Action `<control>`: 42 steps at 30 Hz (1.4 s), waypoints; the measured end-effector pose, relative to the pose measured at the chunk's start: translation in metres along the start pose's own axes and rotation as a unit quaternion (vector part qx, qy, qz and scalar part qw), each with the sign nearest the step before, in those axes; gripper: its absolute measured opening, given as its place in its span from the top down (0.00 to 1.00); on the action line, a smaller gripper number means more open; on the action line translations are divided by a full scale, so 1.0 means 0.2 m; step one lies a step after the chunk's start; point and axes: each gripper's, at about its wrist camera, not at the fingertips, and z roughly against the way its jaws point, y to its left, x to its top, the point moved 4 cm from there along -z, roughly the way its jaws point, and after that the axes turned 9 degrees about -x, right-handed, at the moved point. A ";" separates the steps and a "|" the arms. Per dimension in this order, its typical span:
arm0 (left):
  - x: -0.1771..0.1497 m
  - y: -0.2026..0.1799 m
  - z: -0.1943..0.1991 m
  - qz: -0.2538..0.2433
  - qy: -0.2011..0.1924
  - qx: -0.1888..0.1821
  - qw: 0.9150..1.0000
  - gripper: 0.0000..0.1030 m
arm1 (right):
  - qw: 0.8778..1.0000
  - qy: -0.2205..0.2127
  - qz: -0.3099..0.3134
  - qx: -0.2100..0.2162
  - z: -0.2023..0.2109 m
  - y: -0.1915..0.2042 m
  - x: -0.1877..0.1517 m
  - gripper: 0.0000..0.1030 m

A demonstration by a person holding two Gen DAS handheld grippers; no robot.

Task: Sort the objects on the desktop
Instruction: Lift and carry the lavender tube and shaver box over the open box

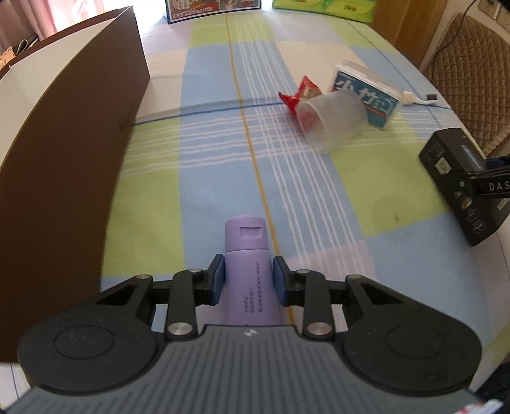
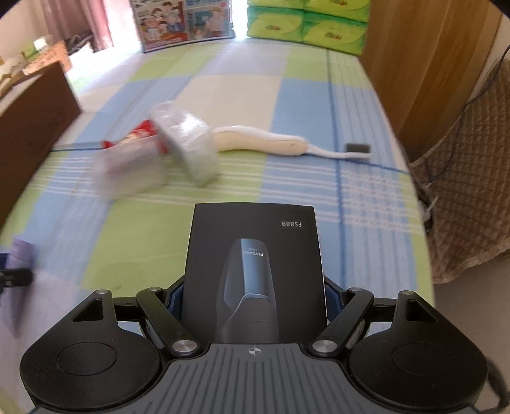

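Observation:
My left gripper is shut on a lilac tube, cap pointing away, above the checked cloth. My right gripper is shut on a black shaver box marked FS889; the same black shaver box shows at the right edge of the left wrist view, held off the table. Farther out lie a clear plastic cup on its side, a red snack packet and a blue-and-white tissue pack. A white toothbrush lies across the cloth behind them.
A tall brown box wall stands along the left side of the table. A cream cloth pouch lies by the toothbrush. Green tissue packs and a comic-printed box line the far edge. A quilted chair stands to the right.

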 end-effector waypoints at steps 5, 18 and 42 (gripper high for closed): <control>-0.05 -0.04 0.08 0.001 -0.016 -0.014 1.000 0.74 | 0.999 -0.015 0.019 0.029 0.09 0.11 -0.02 0.26; -0.02 -0.06 0.41 0.003 -0.106 -0.027 0.994 0.74 | 0.995 -0.048 0.064 0.066 0.22 0.35 0.04 0.26; 0.20 0.28 1.00 0.005 -0.240 0.009 0.971 0.74 | 0.974 -0.132 0.110 0.150 0.48 0.93 0.41 0.26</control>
